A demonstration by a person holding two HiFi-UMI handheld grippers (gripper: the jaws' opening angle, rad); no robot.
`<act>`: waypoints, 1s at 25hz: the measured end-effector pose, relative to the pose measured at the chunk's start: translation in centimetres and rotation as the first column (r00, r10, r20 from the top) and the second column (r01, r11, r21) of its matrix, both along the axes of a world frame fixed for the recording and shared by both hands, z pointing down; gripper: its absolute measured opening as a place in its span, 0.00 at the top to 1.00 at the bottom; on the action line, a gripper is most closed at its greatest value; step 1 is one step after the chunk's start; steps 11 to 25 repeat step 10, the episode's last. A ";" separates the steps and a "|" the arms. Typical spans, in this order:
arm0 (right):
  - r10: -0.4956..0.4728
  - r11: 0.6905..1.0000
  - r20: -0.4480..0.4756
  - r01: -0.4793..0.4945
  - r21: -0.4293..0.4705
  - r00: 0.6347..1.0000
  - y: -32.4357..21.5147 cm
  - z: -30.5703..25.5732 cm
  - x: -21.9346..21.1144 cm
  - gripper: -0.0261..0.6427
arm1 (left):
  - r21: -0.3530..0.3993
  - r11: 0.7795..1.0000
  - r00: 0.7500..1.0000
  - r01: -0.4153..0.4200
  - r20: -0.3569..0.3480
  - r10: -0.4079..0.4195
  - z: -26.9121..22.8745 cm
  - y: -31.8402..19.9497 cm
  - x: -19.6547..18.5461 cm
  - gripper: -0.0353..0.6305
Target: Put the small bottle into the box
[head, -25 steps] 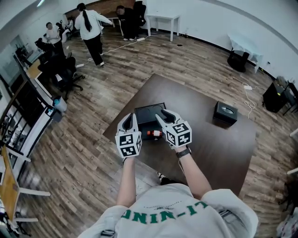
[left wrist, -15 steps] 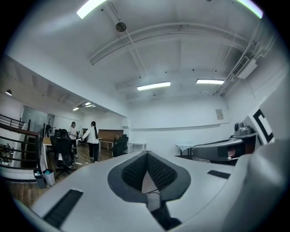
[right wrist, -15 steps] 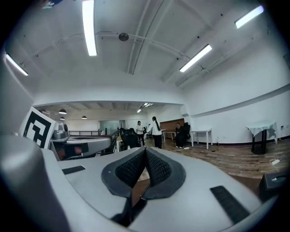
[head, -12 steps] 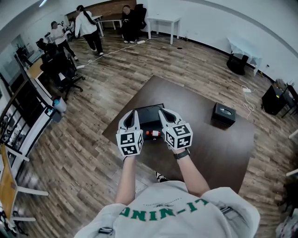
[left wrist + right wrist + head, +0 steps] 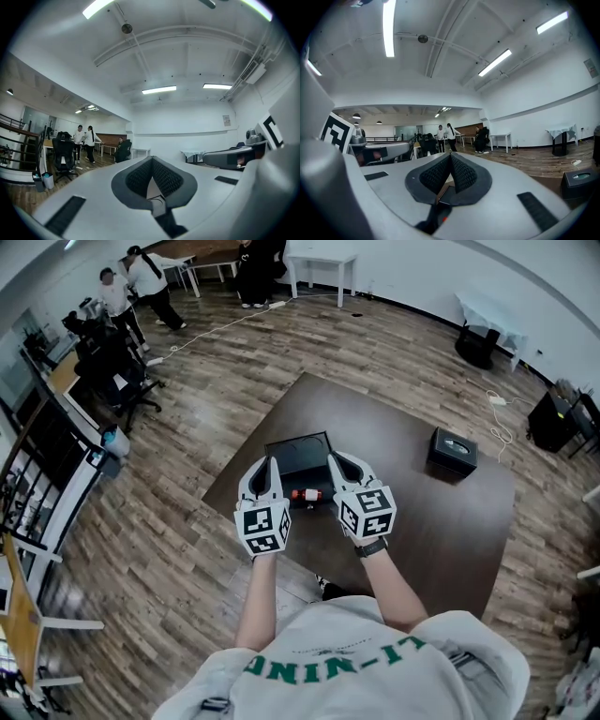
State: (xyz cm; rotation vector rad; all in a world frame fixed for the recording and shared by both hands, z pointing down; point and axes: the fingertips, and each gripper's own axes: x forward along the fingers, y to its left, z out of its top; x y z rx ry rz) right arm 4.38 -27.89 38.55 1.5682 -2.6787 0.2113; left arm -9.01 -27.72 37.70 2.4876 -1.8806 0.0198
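- We see a dark brown surface (image 5: 431,521) standing on a wood-plank floor (image 5: 187,549).
- We note a small black case (image 5: 454,452) with an oval opening on top, near the surface's far right edge.
- We make out people (image 5: 150,273) in the far left corner, beside black office chairs (image 5: 117,371).
- We find a white table (image 5: 322,263) against the far wall and a white cable (image 5: 220,329) lying across the floor.
- We count strip lights (image 5: 159,89) on the white ceiling.

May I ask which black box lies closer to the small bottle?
The larger box, just beyond the small bottle; the smaller box sits far right.
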 end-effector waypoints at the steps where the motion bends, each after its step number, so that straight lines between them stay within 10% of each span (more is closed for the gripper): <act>1: 0.001 1.000 0.002 -0.001 -0.005 1.000 -0.1 0.4 0.1 0.94 | -0.002 1.000 1.000 0.000 0.002 0.000 0.3 -0.1 0.0 0.93; 25: -0.027 0.996 -0.012 0.026 -0.086 1.000 -4.5 6.3 0.9 0.94 | -0.080 0.997 0.999 0.009 0.034 -0.006 5.9 -3.9 -0.2 0.93</act>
